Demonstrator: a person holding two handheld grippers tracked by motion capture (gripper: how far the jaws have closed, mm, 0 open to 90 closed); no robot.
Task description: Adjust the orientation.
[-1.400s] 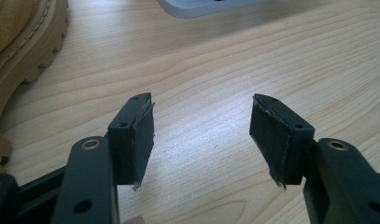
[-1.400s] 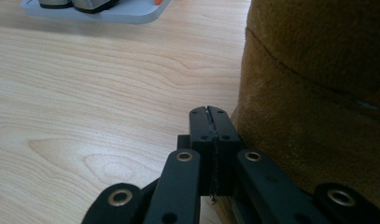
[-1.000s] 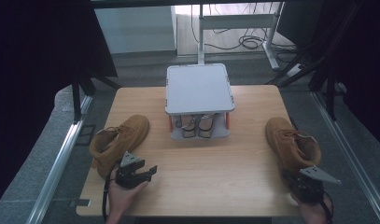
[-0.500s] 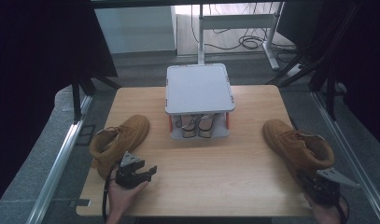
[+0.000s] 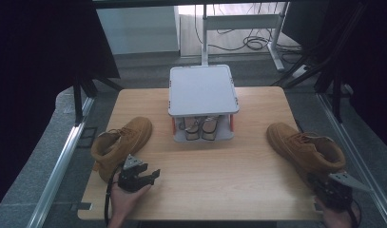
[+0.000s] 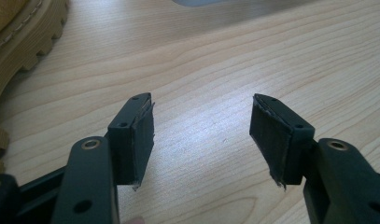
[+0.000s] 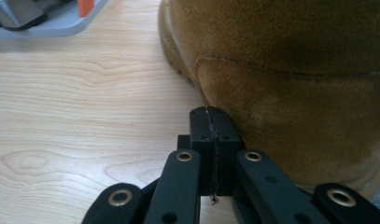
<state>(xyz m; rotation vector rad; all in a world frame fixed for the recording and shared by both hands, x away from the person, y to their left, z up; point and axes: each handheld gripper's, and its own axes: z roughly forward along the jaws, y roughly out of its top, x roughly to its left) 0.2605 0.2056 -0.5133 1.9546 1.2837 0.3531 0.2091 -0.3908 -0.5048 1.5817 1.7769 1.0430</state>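
The right hand-held gripper (image 7: 211,122) is pressed together beside the heel of the right tan suede boot (image 5: 305,148) on the wooden tabletop (image 5: 229,175), while the left hand-held gripper (image 6: 201,123) is spread apart near the left tan suede boot (image 5: 120,145).

Your left gripper (image 5: 142,177) hovers with jaws apart beside the tan suede left boot (image 5: 120,145). Your right gripper (image 5: 334,192) sits at the heel of the tan suede right boot (image 5: 306,148) on the light wooden table (image 5: 229,180).
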